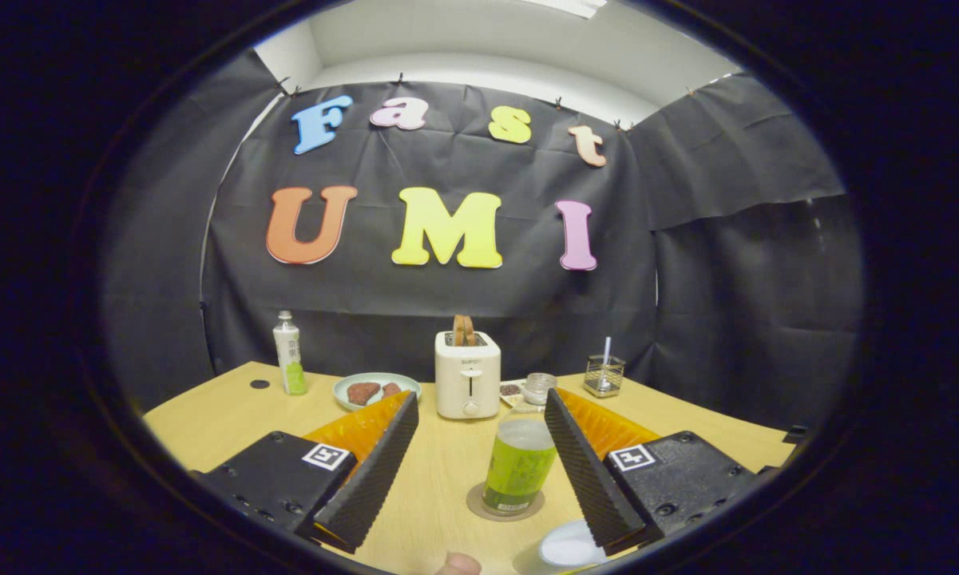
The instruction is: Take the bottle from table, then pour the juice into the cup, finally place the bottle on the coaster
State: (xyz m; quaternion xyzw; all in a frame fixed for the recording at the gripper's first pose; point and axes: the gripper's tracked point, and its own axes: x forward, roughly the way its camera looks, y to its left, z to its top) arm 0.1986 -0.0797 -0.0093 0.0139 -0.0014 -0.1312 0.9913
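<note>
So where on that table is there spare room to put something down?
The widest bare patch of the table lies ahead of the left jaw, between the far bottle and the plate. Another strip runs between the open jaws, short of the toaster. It is crowded around the bottle on the coaster, the jar and the wire holder.

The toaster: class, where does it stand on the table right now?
In the gripper view the toaster stands beyond the open fingers near the table's far edge, between the plate and a small glass jar.
</note>
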